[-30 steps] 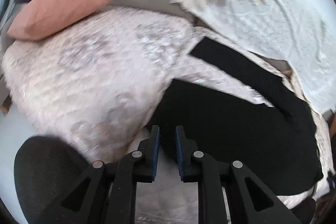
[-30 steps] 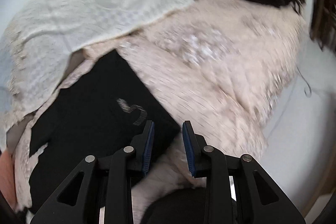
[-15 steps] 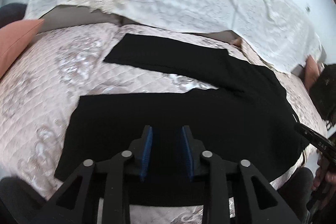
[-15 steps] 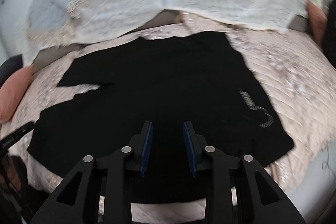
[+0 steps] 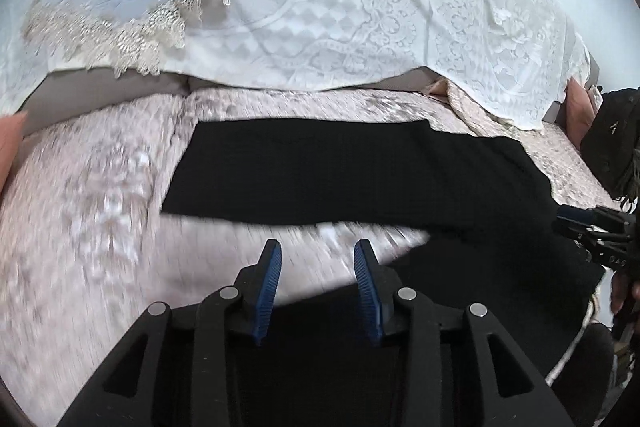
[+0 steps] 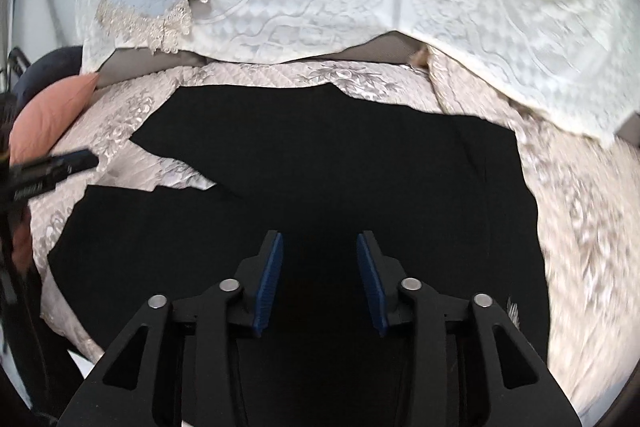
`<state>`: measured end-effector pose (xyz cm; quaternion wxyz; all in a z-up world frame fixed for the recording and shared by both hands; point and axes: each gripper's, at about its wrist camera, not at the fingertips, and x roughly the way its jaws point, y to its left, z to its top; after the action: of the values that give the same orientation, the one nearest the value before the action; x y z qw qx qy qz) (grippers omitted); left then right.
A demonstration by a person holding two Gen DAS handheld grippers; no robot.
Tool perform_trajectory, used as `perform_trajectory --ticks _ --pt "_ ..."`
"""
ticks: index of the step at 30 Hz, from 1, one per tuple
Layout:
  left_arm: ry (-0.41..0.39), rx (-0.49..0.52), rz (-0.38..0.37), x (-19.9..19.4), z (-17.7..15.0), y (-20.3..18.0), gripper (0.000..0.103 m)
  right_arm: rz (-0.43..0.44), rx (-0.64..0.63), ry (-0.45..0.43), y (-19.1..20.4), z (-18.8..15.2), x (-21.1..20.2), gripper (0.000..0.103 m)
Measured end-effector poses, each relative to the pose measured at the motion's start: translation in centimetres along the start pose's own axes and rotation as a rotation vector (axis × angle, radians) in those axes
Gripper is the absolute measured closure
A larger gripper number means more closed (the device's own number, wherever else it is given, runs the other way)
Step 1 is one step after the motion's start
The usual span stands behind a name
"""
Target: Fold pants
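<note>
1. Looking down my left wrist cam: a second ago it was all quilt and pillow, now I've swung round square to the black pants (image 5: 360,167), which lie spread flat on the pink quilted bedspread (image 5: 92,211). My left gripper (image 5: 317,281) has opened wider than before and hovers empty over the gap between the two legs.

2. Right wrist cam – same story, swung from the bed's edge to over the pants (image 6: 340,163). My right gripper (image 6: 319,273) has its fingers apart, holding nothing, above the waist end. So I'd say setup's done and the first grab comes next.
</note>
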<state>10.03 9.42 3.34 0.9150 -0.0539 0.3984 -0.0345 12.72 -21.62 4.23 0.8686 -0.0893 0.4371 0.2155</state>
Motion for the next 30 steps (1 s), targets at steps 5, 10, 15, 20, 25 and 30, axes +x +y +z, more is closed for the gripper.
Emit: perform_trajectory --ticks 5,10,15,20,25,30 --pt "0.011 0.033 -0.018 3.3 3.4 2.3 0.063 0.017 -0.024 0.019 -2.5 2.5 2.5 0.062" --pt "0.022 0.119 -0.015 6.6 6.0 3.3 0.062 0.002 -0.079 0.053 -4.8 5.1 5.8 0.062" --pt "0.047 0.172 -0.043 10.6 8.9 4.5 0.059 0.021 -0.124 0.098 -6.5 7.4 9.8 0.052" --pt "0.080 0.198 -0.036 15.0 11.3 6.2 0.055 0.036 -0.177 0.139 -7.6 9.5 13.5 0.050" --pt "0.130 0.275 -0.057 18.5 12.4 7.3 0.054 0.081 -0.263 0.163 -8.2 11.4 16.1 0.050" --pt "0.174 0.362 -0.096 20.5 12.3 7.8 0.049 0.175 -0.284 0.196 -9.4 13.0 18.1 0.047"
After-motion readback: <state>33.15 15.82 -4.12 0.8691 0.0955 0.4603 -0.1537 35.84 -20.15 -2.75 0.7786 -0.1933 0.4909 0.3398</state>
